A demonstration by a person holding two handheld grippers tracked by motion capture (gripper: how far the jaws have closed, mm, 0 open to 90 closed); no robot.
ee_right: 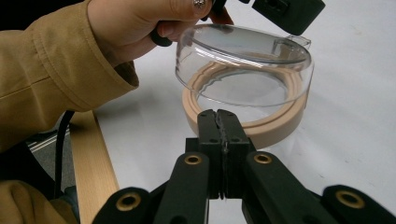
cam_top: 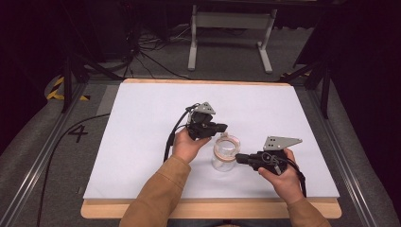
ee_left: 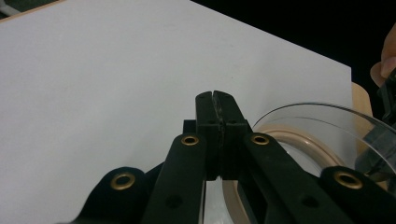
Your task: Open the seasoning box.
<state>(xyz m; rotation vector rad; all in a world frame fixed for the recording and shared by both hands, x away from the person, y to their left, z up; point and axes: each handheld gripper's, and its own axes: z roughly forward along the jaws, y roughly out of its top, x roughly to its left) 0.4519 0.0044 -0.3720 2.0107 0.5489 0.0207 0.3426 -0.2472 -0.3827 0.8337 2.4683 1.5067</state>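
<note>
So the clear jar [cam_top: 225,153] with the tan ring around its top sits on the white desk [cam_top: 142,142] a bit toward 5 o'clock of the middle, right between the two hands. The left gripper [cam_top: 222,127] hangs at about 11 o'clock of the jar, just over its rim, fingers clenched on nothing. The right gripper [cam_top: 239,158] comes in from 3 o'clock, nose right at the jar's side, also clenched and holding nothing (in the right gripper view its fingers [ee_right: 219,126] meet flat, with the jar [ee_right: 243,74] just beyond them). My guess is they're flanking it to steady or nudge it rather than grab, since closed tips can only push. Nothing else on the desk blocks either hand; a frame stand [cam_top: 231,33] and cables [cam_top: 151,52] lie on the floor at 12 o'clock, well apart.
</note>
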